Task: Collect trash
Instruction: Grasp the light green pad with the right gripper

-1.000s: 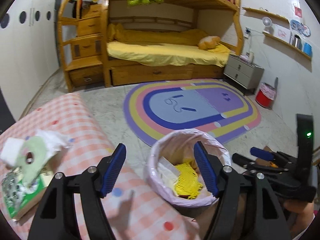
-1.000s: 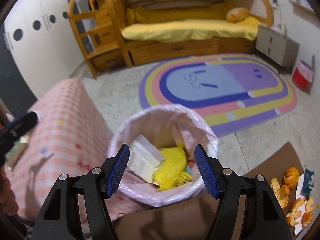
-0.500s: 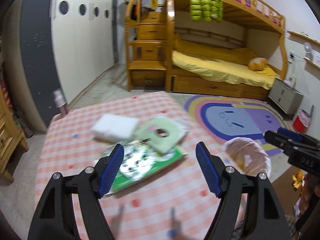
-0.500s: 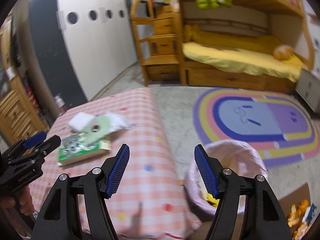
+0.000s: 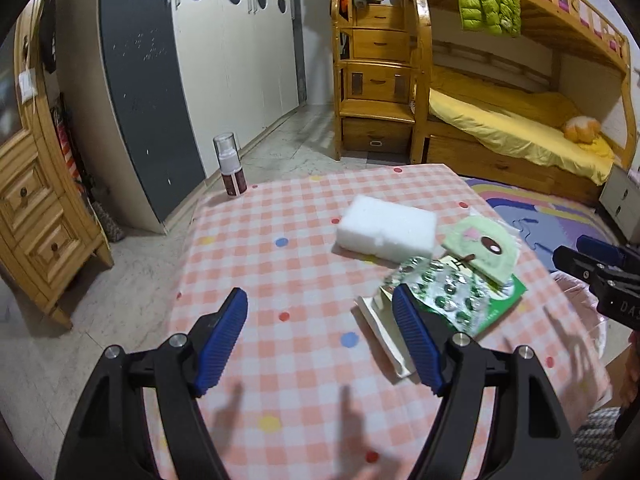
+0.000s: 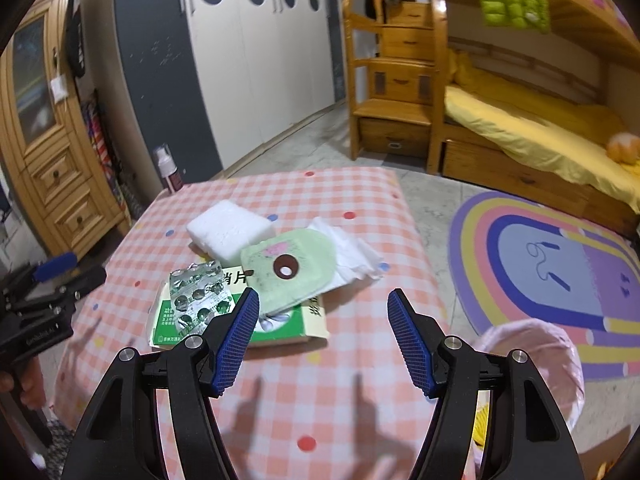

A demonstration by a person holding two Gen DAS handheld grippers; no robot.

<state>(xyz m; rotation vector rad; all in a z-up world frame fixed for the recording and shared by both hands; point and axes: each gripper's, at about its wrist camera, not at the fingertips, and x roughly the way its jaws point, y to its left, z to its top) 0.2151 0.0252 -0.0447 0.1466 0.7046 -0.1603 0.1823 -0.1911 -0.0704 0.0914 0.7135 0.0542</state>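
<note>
Trash lies on a pink checked tablecloth (image 5: 280, 280): a white foam block (image 5: 386, 233) (image 6: 230, 234), a green round packet (image 5: 482, 248) (image 6: 292, 268), a silver pill blister (image 5: 444, 292) (image 6: 198, 290) on a green medicine box (image 6: 240, 320), and white tissue (image 6: 352, 256). My left gripper (image 5: 320, 344) is open and empty above the cloth, left of the box. My right gripper (image 6: 324, 340) is open and empty just in front of the pile. A pink-lined trash bin (image 6: 532, 360) stands at the table's right.
A spray bottle (image 5: 230, 168) stands at the table's far left corner. A wooden cabinet (image 5: 36, 208) is at left, a wardrobe (image 5: 192, 60) behind, a bunk bed (image 5: 500, 112) and a rainbow rug (image 6: 552, 268) at right.
Both grippers have swung left from over the trash bin to over the table. The pile of trash now lies in front of them. Both stayed open and empty.
</note>
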